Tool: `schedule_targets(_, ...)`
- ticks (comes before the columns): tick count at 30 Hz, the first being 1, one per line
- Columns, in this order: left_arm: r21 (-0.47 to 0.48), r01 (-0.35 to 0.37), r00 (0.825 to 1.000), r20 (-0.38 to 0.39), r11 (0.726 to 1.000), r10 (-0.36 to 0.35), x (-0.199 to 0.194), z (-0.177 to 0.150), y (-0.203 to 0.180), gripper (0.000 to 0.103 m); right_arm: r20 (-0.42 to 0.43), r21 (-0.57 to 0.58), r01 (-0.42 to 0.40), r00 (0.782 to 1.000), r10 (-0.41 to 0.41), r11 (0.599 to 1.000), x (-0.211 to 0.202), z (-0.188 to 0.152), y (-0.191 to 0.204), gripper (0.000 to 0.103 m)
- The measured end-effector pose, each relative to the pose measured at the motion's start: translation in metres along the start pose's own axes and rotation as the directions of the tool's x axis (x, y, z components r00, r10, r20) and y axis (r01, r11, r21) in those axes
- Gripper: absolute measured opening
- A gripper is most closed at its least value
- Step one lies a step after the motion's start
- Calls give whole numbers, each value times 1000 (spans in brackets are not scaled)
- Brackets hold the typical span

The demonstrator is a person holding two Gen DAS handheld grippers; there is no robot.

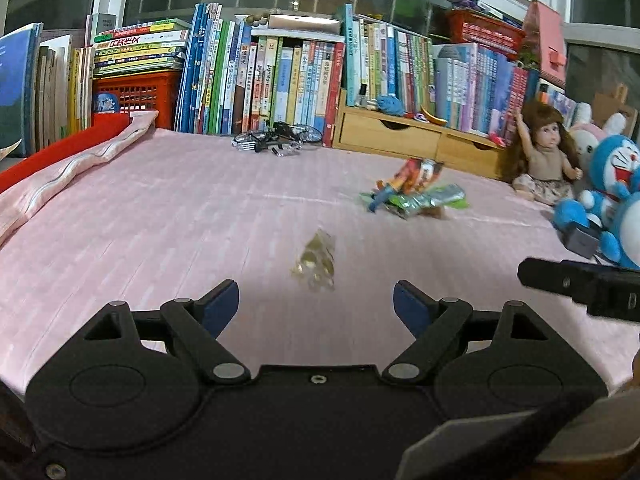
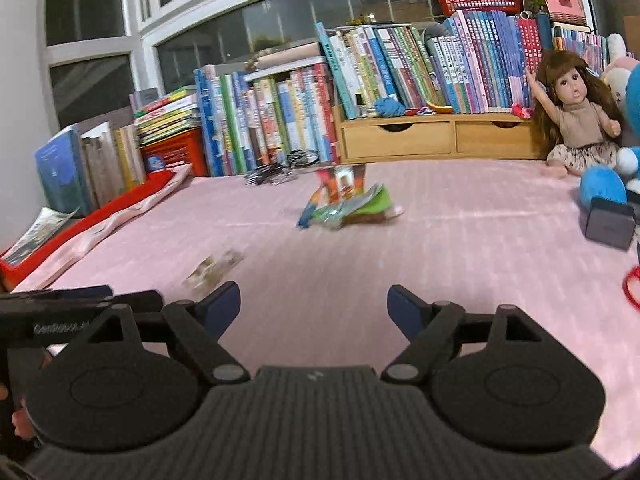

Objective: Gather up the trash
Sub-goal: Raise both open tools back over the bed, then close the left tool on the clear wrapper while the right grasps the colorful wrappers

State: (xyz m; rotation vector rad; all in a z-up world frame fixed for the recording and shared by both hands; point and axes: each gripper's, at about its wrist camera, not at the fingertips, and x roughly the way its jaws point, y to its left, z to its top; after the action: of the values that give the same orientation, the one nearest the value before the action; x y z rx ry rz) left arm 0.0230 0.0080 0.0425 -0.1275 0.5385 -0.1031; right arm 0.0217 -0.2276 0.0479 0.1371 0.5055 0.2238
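A small clear crumpled wrapper (image 1: 316, 262) lies on the pink bed sheet (image 1: 180, 208), just beyond my left gripper (image 1: 316, 300), which is open with nothing between its blue pads. Farther off rests a pile of colourful snack wrappers (image 1: 414, 192), orange, green and blue. In the right wrist view the same pile (image 2: 348, 200) lies mid-bed and the clear wrapper (image 2: 214, 266) sits ahead to the left. My right gripper (image 2: 314, 304) is open and holds nothing. A part of the right gripper's body (image 1: 580, 282) shows at the right edge of the left wrist view.
Rows of books (image 1: 280, 76) and a wooden drawer unit (image 1: 416, 140) line the far side. A doll (image 1: 544, 152) and blue plush toys (image 1: 612, 196) sit at right, with a dark box (image 2: 610, 222). A folded pink pillow (image 1: 60, 176) lies left. Black glasses-like items (image 1: 276, 140) lie near the books.
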Motion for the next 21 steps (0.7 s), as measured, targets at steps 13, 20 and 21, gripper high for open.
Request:
schedule_targets(13,-2,-13,1000,-24,1000,13,85,26,0,82,-73,247,45,997,-27,968,112,50,-44,90)
schedule_targets(20,12,-17,998,-60,1000,18,106,25,-2,69,-120,239,121,988,-95,963,158,64,-49,90)
schedule_targets(21,8,-11,998,-59,1000,11,107,25,-2,65,-122,243,114,989,-86,963,161,65,-49,88)
